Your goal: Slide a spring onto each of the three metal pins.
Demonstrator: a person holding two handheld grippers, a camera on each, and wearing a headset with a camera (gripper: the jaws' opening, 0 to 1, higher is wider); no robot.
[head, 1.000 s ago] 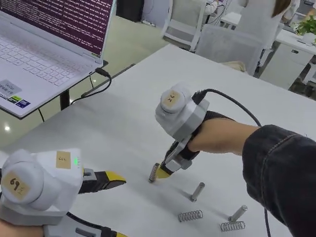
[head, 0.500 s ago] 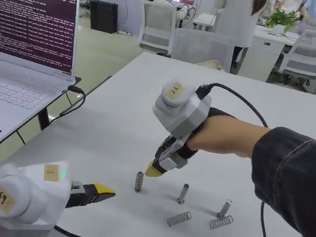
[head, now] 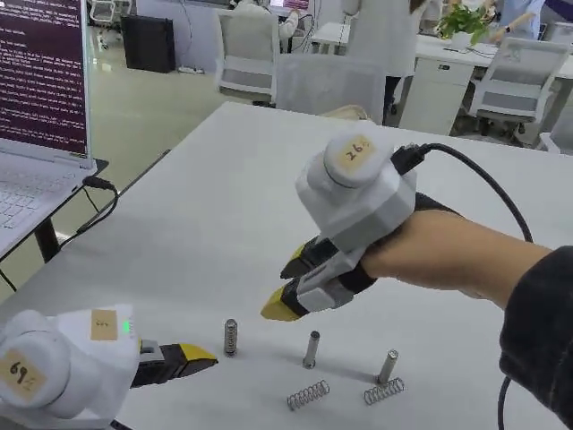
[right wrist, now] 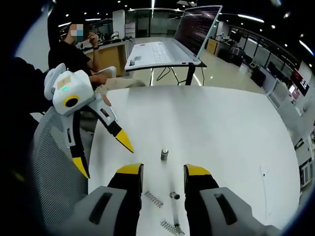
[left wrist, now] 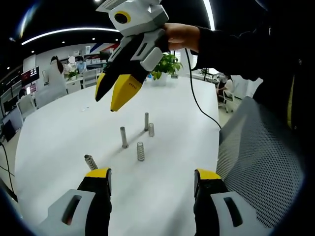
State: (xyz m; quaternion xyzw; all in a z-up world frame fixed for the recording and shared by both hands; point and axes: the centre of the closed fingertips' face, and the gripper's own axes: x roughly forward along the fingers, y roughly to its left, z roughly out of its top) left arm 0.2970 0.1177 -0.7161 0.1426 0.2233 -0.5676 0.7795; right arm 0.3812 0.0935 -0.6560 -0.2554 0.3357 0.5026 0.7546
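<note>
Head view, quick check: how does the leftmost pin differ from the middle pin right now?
The leftmost pin carries a fitted spring coiled round its shaft; the middle pin is bare and smooth. The leftmost pin looks ribbed and thicker for it; the middle pin looks slim, with a loose spring lying flat near it. Both stand upright on the white table.

Head view is peering down from above, close over the white table (head: 206, 197). The two gripper views are looking low across it, facing each other, both catching the metal pins (left wrist: 123, 137) near frame centre.
</note>
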